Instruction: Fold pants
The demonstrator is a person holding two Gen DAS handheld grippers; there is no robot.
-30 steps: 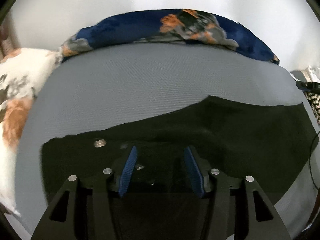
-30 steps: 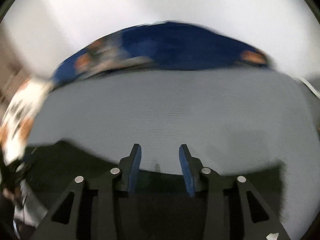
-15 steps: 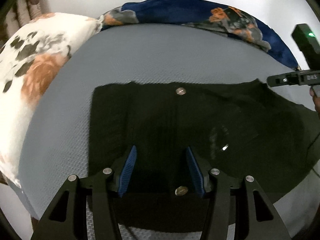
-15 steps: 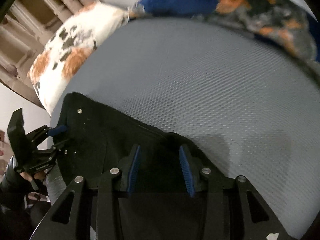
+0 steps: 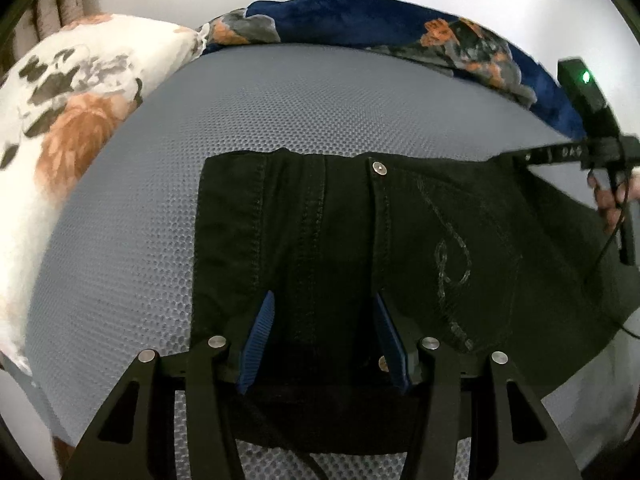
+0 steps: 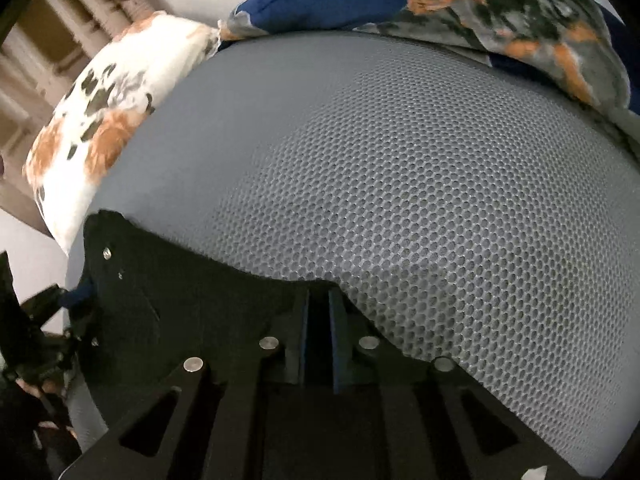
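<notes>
Black pants (image 5: pixel 360 248) lie flat on a grey mesh mattress (image 5: pixel 280 112), waistband end to the left, a silver button (image 5: pixel 379 168) near the far edge. My left gripper (image 5: pixel 324 332) is open just above the pants near their front edge. My right gripper (image 6: pixel 318 320) is shut on the far edge of the pants (image 6: pixel 180 288), and it also shows in the left wrist view (image 5: pixel 532 156) at the right. The left gripper shows at the left edge of the right wrist view (image 6: pixel 60 304).
A white floral pillow (image 5: pixel 60 128) lies at the left end of the mattress. A navy floral blanket (image 5: pixel 400 28) runs along the far edge by a white wall. A cable (image 5: pixel 608 240) hangs at the right.
The left gripper has moved in closer over the waistband end. The right gripper has closed its fingers on the far edge of the pants, having been open half a second ago.
</notes>
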